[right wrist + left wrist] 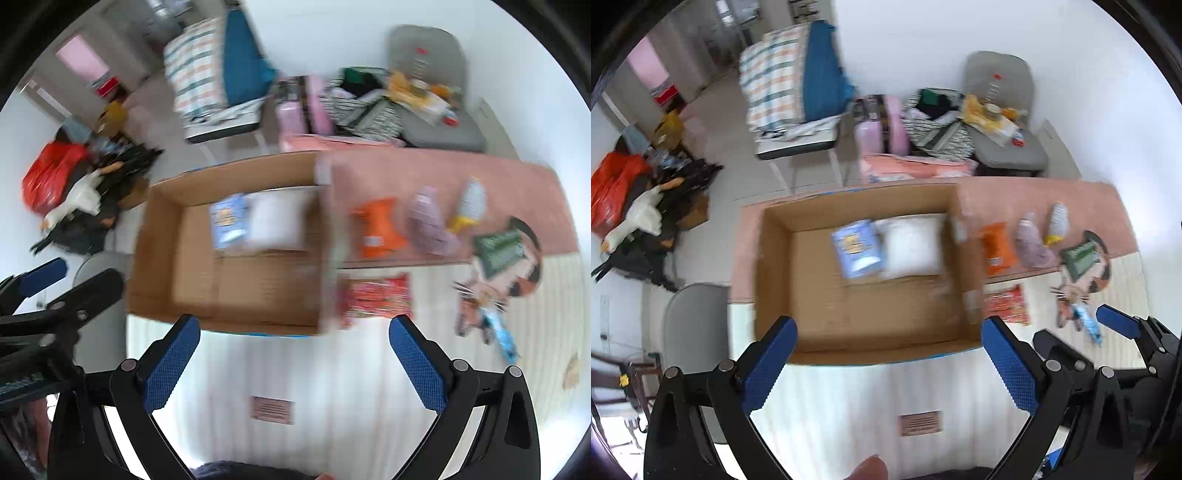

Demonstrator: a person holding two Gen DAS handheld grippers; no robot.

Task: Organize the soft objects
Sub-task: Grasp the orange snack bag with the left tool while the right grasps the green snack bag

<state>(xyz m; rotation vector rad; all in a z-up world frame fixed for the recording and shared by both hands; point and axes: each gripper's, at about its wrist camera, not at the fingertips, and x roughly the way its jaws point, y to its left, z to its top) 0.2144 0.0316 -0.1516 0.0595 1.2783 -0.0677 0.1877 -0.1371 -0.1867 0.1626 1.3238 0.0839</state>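
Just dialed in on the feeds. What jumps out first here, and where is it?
The big open cardboard box fills the middle of the bed, with a white pillow and a blue packet side by side at its far end. To its right lie loose items, including an orange packet, a red packet and a purple soft item. Both the left gripper and right gripper hang open and empty above the near edge.

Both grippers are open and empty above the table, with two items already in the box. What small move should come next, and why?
Probably bring the right gripper down toward the red packet. It lies on the table just right of the cardboard box, nearest of the loose items. The box so far holds only a blue packet and a white pillow. The left gripper hangs over the box.
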